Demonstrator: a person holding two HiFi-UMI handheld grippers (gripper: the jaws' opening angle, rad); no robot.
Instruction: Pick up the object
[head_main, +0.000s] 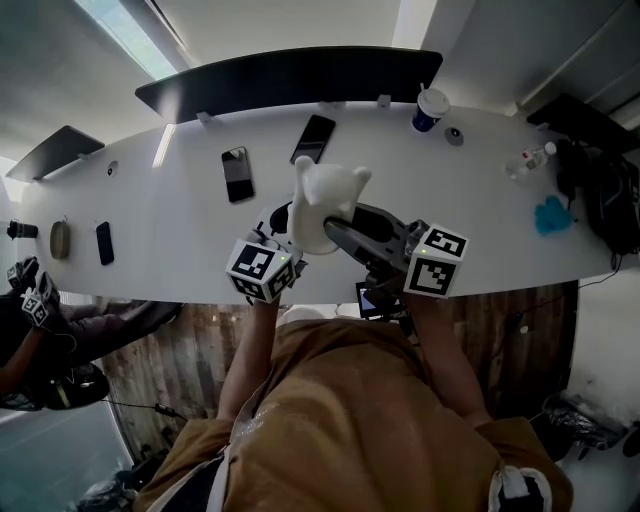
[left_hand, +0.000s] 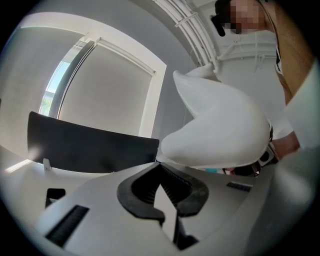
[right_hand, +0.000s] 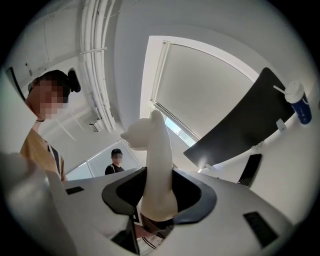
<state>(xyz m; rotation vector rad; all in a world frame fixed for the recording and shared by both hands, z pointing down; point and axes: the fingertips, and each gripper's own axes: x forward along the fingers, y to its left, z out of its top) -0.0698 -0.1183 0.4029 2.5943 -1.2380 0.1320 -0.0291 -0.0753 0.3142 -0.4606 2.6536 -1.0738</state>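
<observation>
Standing between the jaws of the right tongs (right_hand: 159, 200), a white animal figurine (right_hand: 156, 165) is clamped on both sides, held over the white table (head_main: 180, 230); the left tongs (left_hand: 162, 192) sit just beside it, jaws slightly apart and empty; beyond both tongs lie a dark phone (head_main: 237, 173) and a paper cup (head_main: 430, 108).

The head view is dim and greyish. A pale light strip (head_main: 128, 32) beyond the table (head_main: 500, 220) is its brightest patch, and it leaves a short glare streak on the table's top. Below the table's near edge lies deep shadow. Both gripper views bulge strongly, with black corners. In the left gripper view, the white figure (left_hand: 220, 125) above the table looks soft, close to the lens.
</observation>
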